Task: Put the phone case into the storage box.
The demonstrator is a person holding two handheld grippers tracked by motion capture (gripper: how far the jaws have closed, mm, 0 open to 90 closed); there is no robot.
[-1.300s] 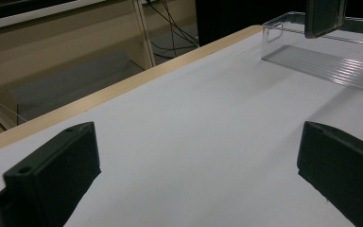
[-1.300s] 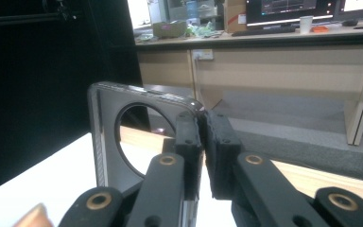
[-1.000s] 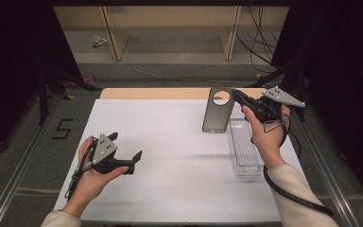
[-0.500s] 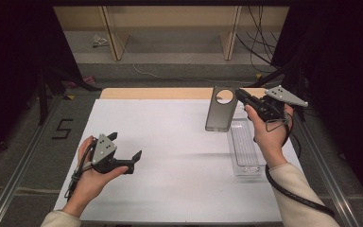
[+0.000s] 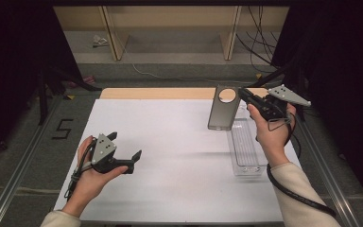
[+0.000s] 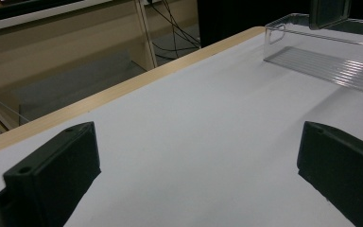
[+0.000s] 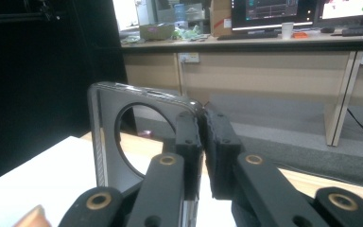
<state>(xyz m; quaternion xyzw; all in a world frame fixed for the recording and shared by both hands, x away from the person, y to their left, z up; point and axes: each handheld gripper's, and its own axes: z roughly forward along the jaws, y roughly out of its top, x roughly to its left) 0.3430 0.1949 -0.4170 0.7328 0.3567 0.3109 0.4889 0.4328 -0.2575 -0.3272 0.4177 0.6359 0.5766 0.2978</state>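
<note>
A grey phone case (image 5: 223, 111) with a round camera hole hangs upright above the far end of a clear plastic tray (image 5: 246, 146). My right gripper (image 5: 242, 94) is shut on its upper right edge. In the right gripper view the jaws pinch the case (image 7: 108, 137) at its corner, and the right gripper (image 7: 202, 137) points level. My left gripper (image 5: 125, 145) rests low over the white table at the near left, open with nothing between its jaws. In the left gripper view, beyond the left gripper (image 6: 198, 161), stand the tray (image 6: 321, 61) and the case's lower end (image 6: 330, 12).
A white table sheet (image 5: 170, 142) covers the work area, with a wooden strip (image 5: 156, 93) along its far edge. The tray lies lengthwise by the right edge. Shelving legs and cables stand on the floor beyond the table.
</note>
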